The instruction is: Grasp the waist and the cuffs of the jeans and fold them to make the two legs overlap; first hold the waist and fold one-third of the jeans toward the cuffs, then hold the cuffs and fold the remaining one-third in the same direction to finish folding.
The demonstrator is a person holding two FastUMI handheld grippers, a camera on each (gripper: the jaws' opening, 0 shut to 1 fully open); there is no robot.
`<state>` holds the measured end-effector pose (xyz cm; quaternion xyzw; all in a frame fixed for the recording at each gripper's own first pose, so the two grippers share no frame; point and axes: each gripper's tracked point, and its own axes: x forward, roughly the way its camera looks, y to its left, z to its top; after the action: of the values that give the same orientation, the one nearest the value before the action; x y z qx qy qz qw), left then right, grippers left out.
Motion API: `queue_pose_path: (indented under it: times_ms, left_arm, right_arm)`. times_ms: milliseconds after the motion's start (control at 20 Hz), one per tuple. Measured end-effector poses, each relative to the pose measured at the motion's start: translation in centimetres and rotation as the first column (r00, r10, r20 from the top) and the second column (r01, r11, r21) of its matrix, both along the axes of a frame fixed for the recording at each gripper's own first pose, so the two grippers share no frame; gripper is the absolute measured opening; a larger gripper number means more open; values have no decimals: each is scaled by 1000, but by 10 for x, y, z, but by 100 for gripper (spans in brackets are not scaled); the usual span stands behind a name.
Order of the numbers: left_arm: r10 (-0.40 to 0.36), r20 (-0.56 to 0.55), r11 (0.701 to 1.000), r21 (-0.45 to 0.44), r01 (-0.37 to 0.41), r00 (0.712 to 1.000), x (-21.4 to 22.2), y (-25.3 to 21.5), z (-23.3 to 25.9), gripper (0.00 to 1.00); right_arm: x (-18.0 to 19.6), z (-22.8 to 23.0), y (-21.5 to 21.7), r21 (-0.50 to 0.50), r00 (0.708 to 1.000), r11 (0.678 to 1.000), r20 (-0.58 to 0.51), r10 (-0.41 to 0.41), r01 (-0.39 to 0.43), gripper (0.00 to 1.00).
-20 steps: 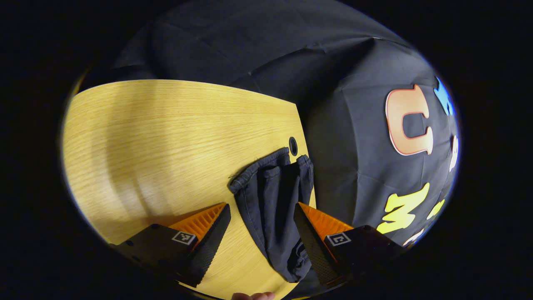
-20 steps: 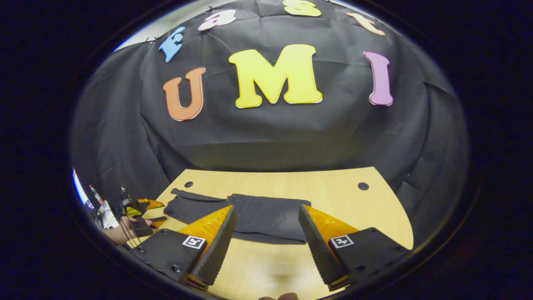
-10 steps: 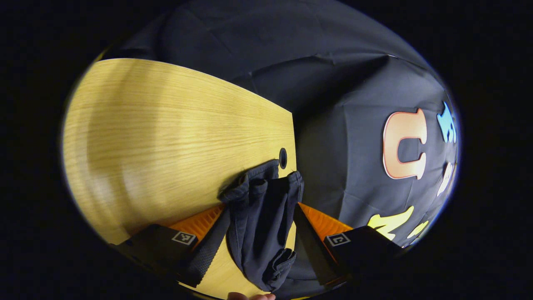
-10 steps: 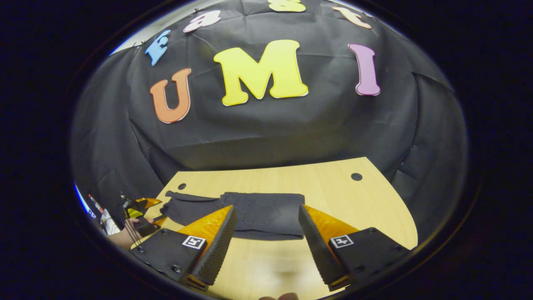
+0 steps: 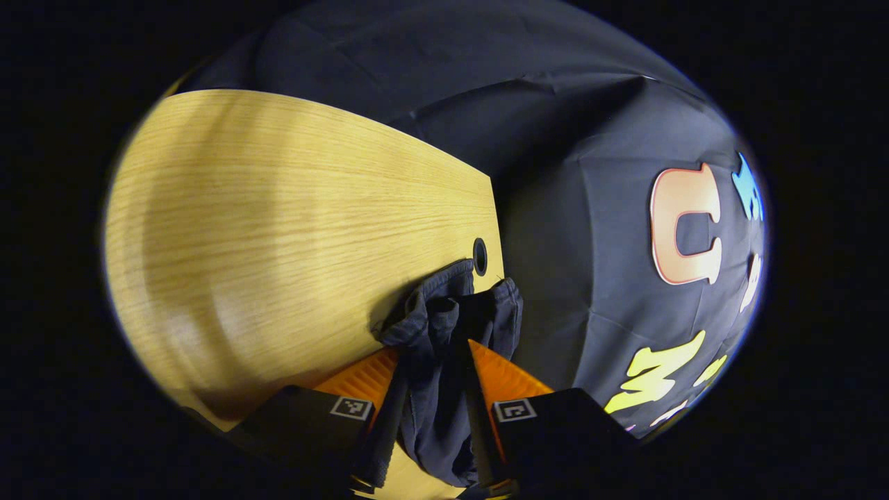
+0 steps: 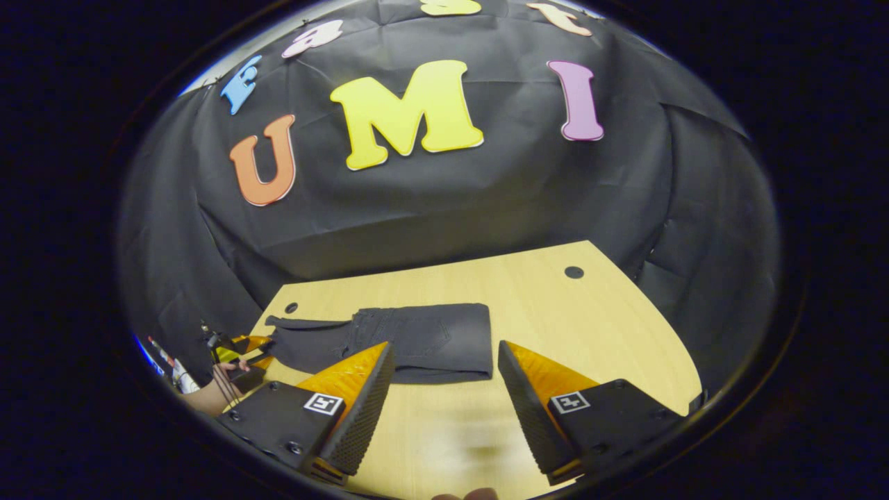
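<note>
Pinching the cuffs (image 5: 444, 312) at the table's (image 5: 278, 236) left end, my left gripper (image 5: 430, 423) has both fingers pressed on the bunched denim, just beside the corner with the grommet hole (image 5: 480, 256). In the right gripper view the jeans (image 6: 417, 337) lie with their long axis along the table's far edge, waist end already doubled over into a thicker block, the thin leg section trailing left toward the left gripper (image 6: 239, 351) by the left edge. I judge the coming move carries the cuffs rightward along that axis, over the block. My right gripper (image 6: 444, 410) hangs with its fingers spread and nothing between them, nearer the front edge. Bare wood lies right of the jeans, giving ample room.
</note>
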<state>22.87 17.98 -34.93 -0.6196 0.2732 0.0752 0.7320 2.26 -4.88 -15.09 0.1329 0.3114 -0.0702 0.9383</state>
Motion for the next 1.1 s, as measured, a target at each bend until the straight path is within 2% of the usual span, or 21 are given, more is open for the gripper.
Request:
queue_pose_path:
  times_ms: [100,150,350,500,550,1100]
  left_arm:
    - [-3,-18,1000,13,3,1000,0,2,-4,14]
    - [-2,-26,1000,20,3,1000,-1,3,-5,15]
    - [6,16,999,41,-6,1000,0,-2,13,7]
    - [-29,60,994,104,23,998,4,-8,34,6]
    - [-42,76,992,125,32,996,6,-10,40,6]
    - [-181,227,948,299,108,957,6,-53,142,5]
  right_arm:
    - [-9,-2,-3,4,1000,1000,-4,-12,12,90]
    - [-13,-3,-4,6,1000,1000,-4,-17,17,91]
    - [-26,-2,-10,-15,1000,1000,2,-24,24,90]
    - [-31,3,-18,-58,999,998,22,-29,30,99]
    - [-33,4,-17,-59,999,998,27,-27,28,94]
    - [-51,19,-41,-26,995,998,88,-54,57,94]
